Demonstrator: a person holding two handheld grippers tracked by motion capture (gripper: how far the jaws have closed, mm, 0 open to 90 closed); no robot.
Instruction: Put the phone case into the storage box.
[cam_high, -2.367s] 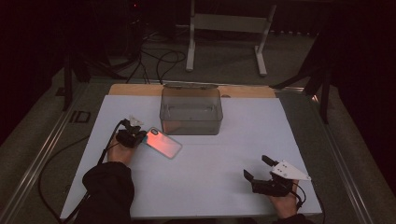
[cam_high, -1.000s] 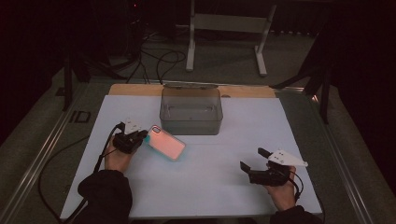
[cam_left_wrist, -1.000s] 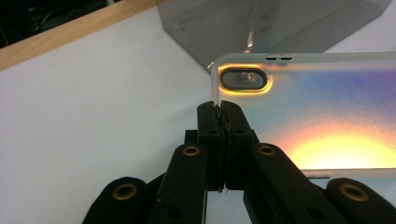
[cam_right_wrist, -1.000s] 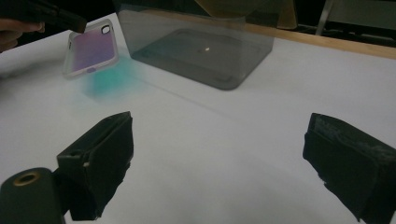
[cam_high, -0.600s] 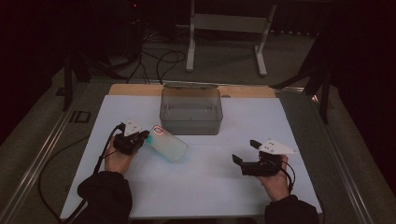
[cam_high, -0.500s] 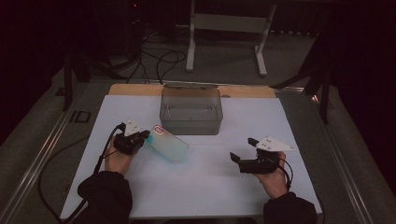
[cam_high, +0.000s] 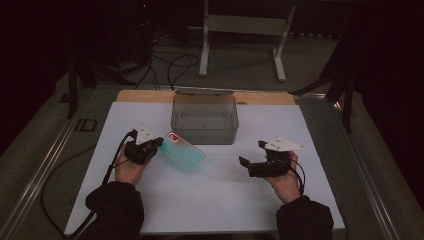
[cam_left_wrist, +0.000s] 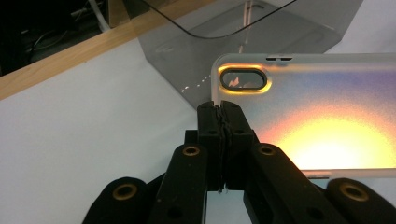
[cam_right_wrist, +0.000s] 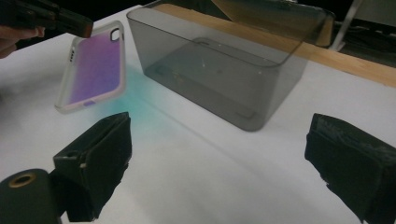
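left tool (cam_high: 159, 145) clamped on phone case (cam_high: 182, 152) edge, case lifted off counter (cam_high: 215, 200) just in front of grey bin (cam_high: 204, 117), right tool (cam_high: 250, 155) jaws wide apart, holding nothing

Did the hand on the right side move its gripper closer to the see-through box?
Yes. The right gripper has come up from the table's near right corner, toward the middle and nearer the clear box, its fingers open.

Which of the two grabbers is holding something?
The left hand-held gripper: its jaws are pinched shut on the edge of the phone case, lifting it up. The right hand-held gripper has its jaws wide apart with nothing between them.
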